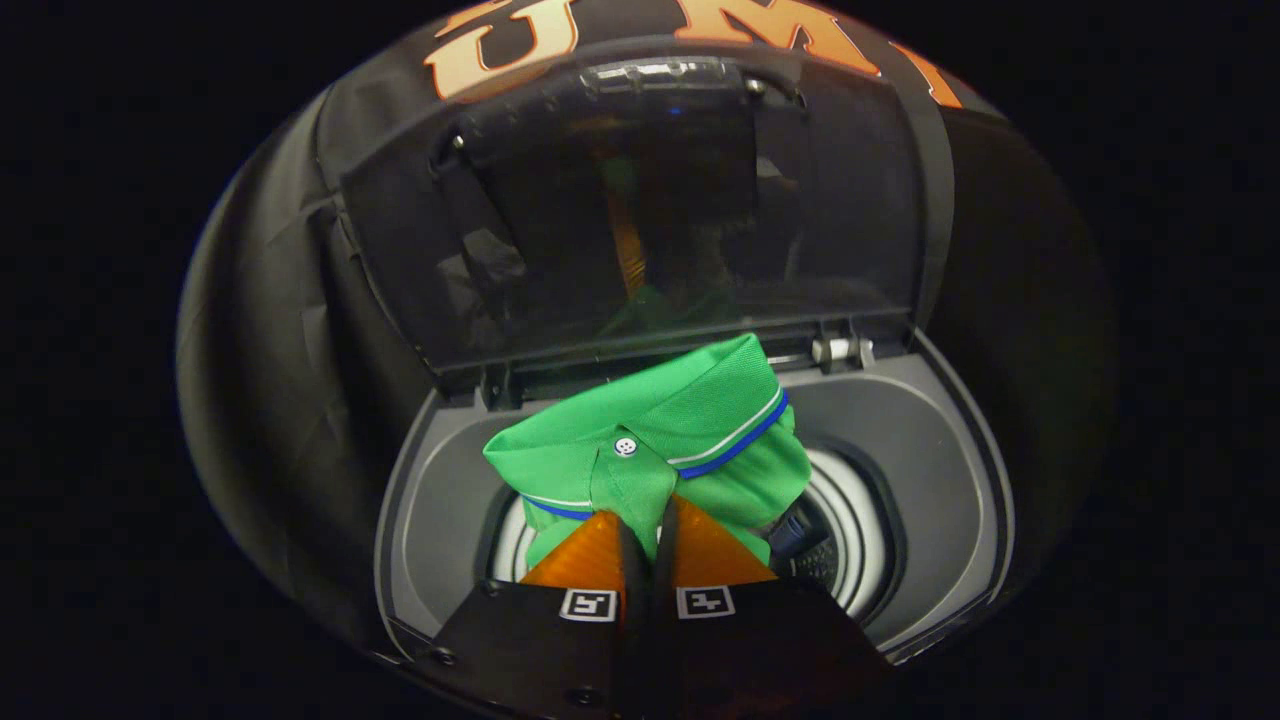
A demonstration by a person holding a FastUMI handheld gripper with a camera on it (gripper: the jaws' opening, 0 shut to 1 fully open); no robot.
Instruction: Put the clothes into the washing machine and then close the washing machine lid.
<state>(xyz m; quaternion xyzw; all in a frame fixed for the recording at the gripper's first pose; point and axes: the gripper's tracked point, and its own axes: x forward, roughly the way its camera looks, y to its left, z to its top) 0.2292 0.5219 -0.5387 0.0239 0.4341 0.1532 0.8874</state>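
Observation:
A green polo shirt (690, 420) with a blue and white collar stripe and a white button hangs from my gripper (648, 520), whose two fingers are shut on the fabric just below the collar. The shirt is held over the round drum opening (850, 520) of a grey top-loading washing machine (930, 440). Its lower part hides behind the fingers, and I cannot tell how far it reaches into the drum. The dark see-through lid (640, 220) stands raised upright behind the shirt, hinged at the back of the opening.
The drum's pale ribbed wall (845, 500) shows to the right of the shirt, with something dark (800, 535) lying inside it. A hinge piece (842, 350) sits at the lid's base. Black cloth walls surround the machine.

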